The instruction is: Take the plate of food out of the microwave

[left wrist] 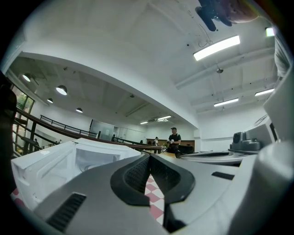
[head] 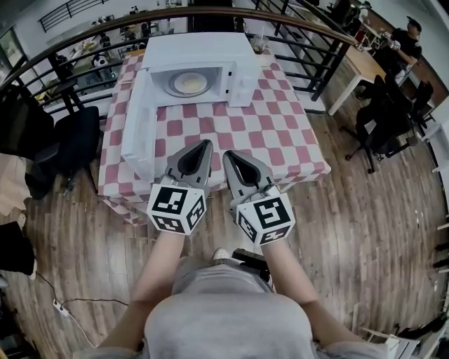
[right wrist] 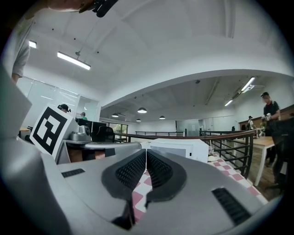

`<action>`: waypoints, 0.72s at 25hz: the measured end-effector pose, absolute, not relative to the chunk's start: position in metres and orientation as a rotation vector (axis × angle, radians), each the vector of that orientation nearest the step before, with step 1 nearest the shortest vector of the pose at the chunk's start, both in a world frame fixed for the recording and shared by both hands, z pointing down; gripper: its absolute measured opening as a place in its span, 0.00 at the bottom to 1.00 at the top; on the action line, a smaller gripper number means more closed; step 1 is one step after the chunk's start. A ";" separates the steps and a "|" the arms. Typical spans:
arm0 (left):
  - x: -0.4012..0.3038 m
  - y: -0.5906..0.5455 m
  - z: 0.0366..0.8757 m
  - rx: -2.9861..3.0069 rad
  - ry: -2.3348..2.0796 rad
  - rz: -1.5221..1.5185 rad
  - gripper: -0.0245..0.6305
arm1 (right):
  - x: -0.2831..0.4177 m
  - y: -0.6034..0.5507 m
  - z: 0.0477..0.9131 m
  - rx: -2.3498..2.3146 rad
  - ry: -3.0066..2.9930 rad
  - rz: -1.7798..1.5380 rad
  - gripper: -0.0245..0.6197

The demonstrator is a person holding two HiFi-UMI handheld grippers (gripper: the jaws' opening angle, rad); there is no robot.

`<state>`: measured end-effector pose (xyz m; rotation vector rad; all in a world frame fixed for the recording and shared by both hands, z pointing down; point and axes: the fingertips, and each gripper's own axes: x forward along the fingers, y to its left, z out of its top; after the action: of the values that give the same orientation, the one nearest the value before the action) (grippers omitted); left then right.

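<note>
A white microwave (head: 200, 66) stands at the far side of a red-and-white checked table (head: 280, 133). Its door (head: 140, 126) hangs open to the left. Inside lies a plate of pale food (head: 189, 83). My left gripper (head: 206, 145) and right gripper (head: 227, 156) sit side by side over the table's near edge, pointing level at the microwave and well short of it. Both are shut with nothing between the pads. The left gripper view shows shut jaws (left wrist: 149, 156) with the open microwave (left wrist: 78, 158) at left. In the right gripper view, the shut tips (right wrist: 146, 151) aim at the microwave (right wrist: 179, 148).
A curved dark railing (head: 295, 21) runs behind the table. Black chairs stand at left (head: 74, 137) and right (head: 382, 123). A person (head: 403, 45) is at a desk (head: 361, 66) far right. A power strip (head: 59, 307) lies on the wood floor.
</note>
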<state>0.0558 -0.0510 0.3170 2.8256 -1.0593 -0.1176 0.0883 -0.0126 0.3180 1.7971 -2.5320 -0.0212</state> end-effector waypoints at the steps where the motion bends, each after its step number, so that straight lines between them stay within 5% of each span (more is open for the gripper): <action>1: 0.059 -0.054 0.317 2.818 -1.073 -0.122 0.04 | 0.092 -0.016 0.319 1.786 -2.538 -0.019 0.08; 18: 0.073 -0.091 0.330 2.746 -1.208 -0.114 0.04 | 0.116 -0.050 0.331 1.702 -2.607 0.017 0.08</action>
<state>0.0730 -0.0907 0.3297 2.7460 -1.2083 -0.1141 0.1165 -0.0502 0.3308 1.7021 -2.6069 0.0169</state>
